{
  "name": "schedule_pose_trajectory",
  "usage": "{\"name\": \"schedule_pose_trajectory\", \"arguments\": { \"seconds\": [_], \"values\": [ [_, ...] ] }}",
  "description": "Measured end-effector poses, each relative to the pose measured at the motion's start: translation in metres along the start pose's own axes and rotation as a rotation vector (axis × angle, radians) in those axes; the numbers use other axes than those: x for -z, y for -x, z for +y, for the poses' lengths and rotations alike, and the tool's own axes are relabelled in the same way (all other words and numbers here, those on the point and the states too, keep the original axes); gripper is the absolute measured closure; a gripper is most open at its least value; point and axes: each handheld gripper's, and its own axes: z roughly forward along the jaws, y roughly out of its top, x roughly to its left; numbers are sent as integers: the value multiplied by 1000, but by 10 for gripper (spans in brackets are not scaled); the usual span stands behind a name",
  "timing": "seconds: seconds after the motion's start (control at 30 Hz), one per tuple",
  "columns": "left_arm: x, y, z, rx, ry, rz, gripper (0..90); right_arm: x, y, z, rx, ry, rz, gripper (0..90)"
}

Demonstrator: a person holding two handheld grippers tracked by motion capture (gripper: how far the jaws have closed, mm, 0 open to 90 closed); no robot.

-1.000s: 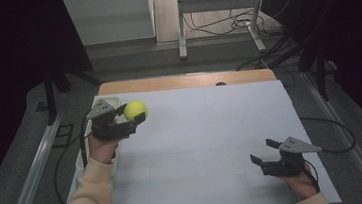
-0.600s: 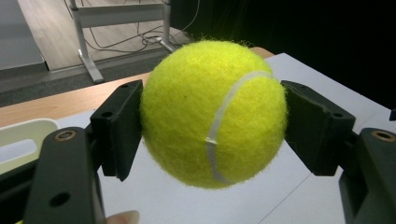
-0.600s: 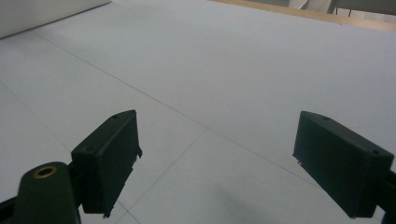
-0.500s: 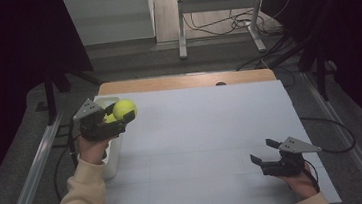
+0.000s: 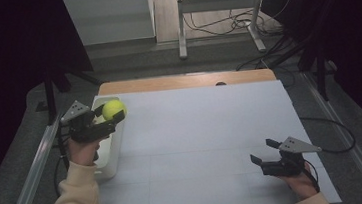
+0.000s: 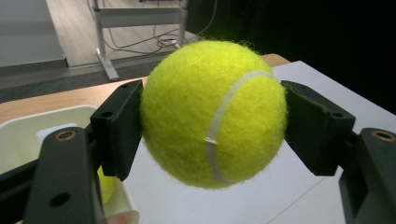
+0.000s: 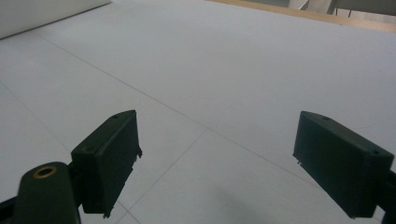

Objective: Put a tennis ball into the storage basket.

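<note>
Carrying: a fuzzy yellow-green tennis ball with a white seam (image 6: 214, 113), clamped between the two black jaws of the left gripper (image 5: 104, 118).
Landmark: a shallow cream plastic bin (image 5: 108, 157) at the left edge of the white table sheet (image 5: 203, 145).
Change: over the last second the left gripper moves leftward off the open sheet, the ball travelling with it; the grip shows no slip.
Ball position now: held in the air above the far end of the bin, at its sheet-side rim, not touching it.
Bin contents: in the left gripper view a patch of yellow-green shows inside the bin below the jaw; what it is cannot be told.
Right gripper (image 5: 270, 156): jaws wide apart, holding nothing, resting low over the sheet, well apart from the bin; unmoved over the same second.
Meaning: the carry appears nearly finished; the ball looks lined up for release into the bin.
Remaining: a small shift further over the bin's hollow, then opening the jaws.
Risk: a release at the rim could bounce the ball back onto the sheet.
</note>
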Motion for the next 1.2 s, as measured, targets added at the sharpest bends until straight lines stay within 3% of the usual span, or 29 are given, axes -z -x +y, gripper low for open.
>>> {"name": "schedule_pose_trajectory", "arguments": {
  "seconds": [0.63,1.2],
  "values": [
    [15,-33,-8,63,-3,99,265,0,0,0,2,-4,-2,148],
    [13,-41,-18,65,-64,127,265,0,0,0,4,-6,-4,148]
  ]
}}
